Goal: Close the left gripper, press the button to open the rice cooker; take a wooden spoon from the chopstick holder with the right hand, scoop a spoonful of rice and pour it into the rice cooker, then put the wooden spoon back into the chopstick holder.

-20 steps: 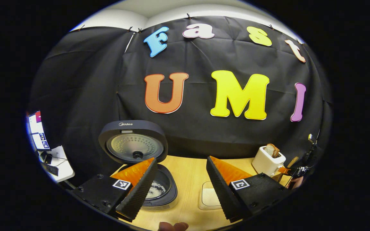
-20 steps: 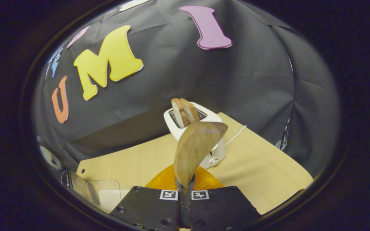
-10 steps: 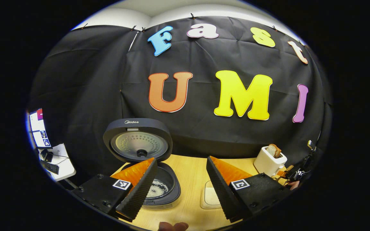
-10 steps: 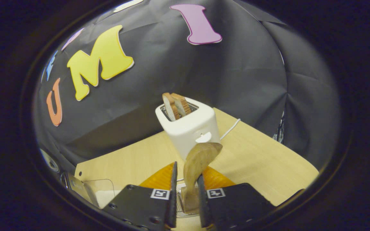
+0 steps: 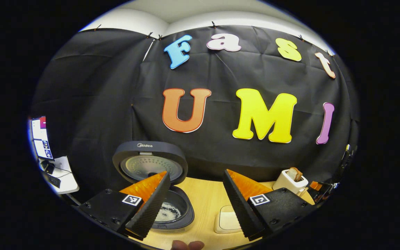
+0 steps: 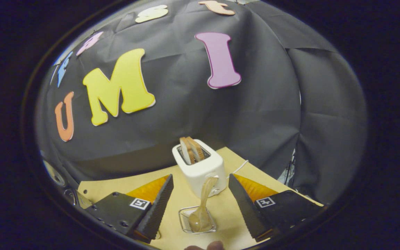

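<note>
In the left gripper view the dark rice cooker (image 5: 172, 216) stands on the wooden table with its lid (image 5: 150, 165) raised and white rice showing in the pot. My left gripper (image 5: 196, 205) hovers open above the table, its left finger in front of the cooker. Beside it lies a clear rice container (image 5: 227, 221). In the right gripper view the wooden spoon (image 6: 204, 204) stands in the wire chopstick holder (image 6: 197, 220), leaning toward the toaster. My right gripper (image 6: 200, 201) is open, fingers wide on either side of the holder, touching nothing.
A white toaster (image 6: 200, 168) with bread slices stands just behind the holder, its white cord trailing right; it also appears as the toaster (image 5: 291, 181) at the far right. A fingertip (image 5: 187, 245) shows at the bottom edge. A side table with a screen (image 5: 42, 139) sits far left.
The right gripper let go of the wooden spoon, opened wide and drew back; the spoon now stands in the holder. The left gripper pulled back slightly, staying open.
</note>
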A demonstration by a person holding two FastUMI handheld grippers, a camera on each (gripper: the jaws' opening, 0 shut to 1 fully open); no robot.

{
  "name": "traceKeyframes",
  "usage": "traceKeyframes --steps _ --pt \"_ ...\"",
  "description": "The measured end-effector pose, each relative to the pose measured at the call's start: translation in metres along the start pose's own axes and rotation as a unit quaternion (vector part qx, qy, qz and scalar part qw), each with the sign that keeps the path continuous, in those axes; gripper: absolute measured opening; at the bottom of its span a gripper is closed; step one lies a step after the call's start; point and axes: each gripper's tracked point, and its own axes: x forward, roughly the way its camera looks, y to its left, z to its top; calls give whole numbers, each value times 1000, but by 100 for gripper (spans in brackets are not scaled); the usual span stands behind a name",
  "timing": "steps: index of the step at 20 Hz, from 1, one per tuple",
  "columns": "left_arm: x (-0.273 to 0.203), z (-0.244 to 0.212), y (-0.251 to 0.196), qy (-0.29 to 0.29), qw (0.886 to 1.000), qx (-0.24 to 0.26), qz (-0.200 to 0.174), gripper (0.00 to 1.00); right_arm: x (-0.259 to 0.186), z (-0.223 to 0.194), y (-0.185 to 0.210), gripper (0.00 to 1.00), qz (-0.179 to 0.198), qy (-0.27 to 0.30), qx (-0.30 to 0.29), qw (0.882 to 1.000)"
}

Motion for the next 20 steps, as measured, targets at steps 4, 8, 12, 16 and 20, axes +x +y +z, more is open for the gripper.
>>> traceKeyframes --steps 4,8,12,16,20 --pt "19 41 34 -20 998 -44 43 97 -51 24 11 99 21 -29 -37 999" --pt "48 62 73 -12 996 -22 91 96 -92 33 32 92 43 -43 -66 996" --pt "77 82 105 6 993 -6 117 97 -118 37 56 96 70 -54 -83 993" --pt "113 87 116 29 992 12 123 96 -130 20 66 96 86 -35 -102 990" --pt "144 67 137 88 988 13 124 97 -135 20 71 93 87 -34 -97 991"
